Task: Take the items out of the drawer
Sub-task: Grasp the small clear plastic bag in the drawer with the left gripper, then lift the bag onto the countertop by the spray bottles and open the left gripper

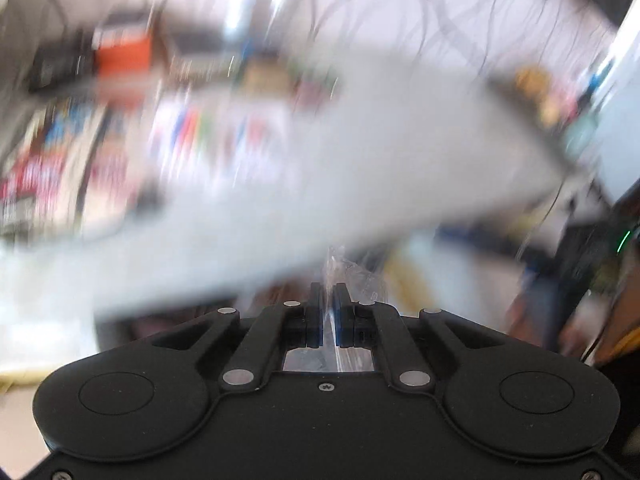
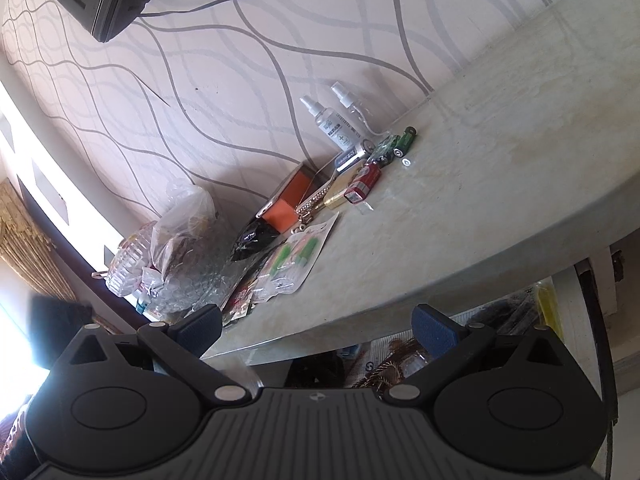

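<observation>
- Because the left wrist view is smeared with motion blur, most of it is unreadable: a pale slab, coloured streaks at left, dark strands at top.
- Left gripper: jaws pinched nearly together on a thin clear plastic wrapper. What the wrapper contains is not discernible; it blurs out just past the fingertips.
- Right gripper: jaws wide apart, nothing between them.
- Right view is sharp. Pale marble-look tabletop against a wave-patterned wall.
- Items on the tabletop near the wall: two spray bottles, batteries, an orange box, a green blister pack, clear bags at the left end, partly cut off by the gripper body.
- Drawer: only a sliver shows under the table edge, behind the right gripper. Contents are dark and cluttered, hard to identify; something yellow sits at its right side.
</observation>
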A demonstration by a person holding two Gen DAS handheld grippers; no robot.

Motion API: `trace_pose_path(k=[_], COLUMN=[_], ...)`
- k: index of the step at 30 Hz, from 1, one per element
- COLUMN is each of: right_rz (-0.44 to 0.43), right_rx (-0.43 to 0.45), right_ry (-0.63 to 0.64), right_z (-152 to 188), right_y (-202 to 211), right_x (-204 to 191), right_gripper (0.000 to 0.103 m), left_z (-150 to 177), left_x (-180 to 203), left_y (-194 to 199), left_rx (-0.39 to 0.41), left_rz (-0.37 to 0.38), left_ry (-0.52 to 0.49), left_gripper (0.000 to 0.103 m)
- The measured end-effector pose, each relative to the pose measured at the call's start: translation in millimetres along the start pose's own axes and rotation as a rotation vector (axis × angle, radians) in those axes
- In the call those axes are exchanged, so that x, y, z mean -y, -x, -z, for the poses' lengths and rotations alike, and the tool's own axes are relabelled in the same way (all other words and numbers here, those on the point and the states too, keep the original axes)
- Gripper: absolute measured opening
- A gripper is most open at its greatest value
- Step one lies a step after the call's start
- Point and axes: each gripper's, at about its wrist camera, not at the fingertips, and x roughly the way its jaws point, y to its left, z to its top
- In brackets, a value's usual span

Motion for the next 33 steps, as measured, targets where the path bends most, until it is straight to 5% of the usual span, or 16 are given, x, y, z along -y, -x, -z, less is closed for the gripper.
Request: trace_pose_path(k=[7, 17, 26, 28, 30, 33], right_rz=[-0.004, 0.003, -0.004, -0.001, 0.007, 0.019], right_rx=[-0.008, -0.028, -0.023, -0.015, -0.004, 0.016], right_ry=[0.027, 0.104, 0.089, 0.088, 0.078, 0.048], right_z=[2.6, 7.4, 6.1, 5.9, 5.1, 2.9], right_y=[-7.6, -11.4, -8.0, -6.5, -4.7, -1.8], right_x=[-2.9, -13.1, -10.1, -10.0, -8.8, -5.0], right_gripper=[0.103, 0.103, 0.103, 0.103, 0.103, 0.103], left_z=[-86.8, -209.4, -231.9, -231.9, -229.7, -211.1], left_x=[-3.2, 17.6, -6.9, -6.1, -0.2, 17.3], left_y=[-40.7, -179.2, -249.8, -249.2, -239.7, -208.2], left_rx=[0.227, 0.338, 0.295, 0.299, 0.308, 0.337], left_rz=[0.058, -0.026, -0.123, -0.124, -0.135, -0.142], left_ry=[0.12, 0.211, 0.439, 0.427, 0.384, 0.265], left_gripper=[0.005, 0.005, 0.013, 0.018, 0.038, 0.042])
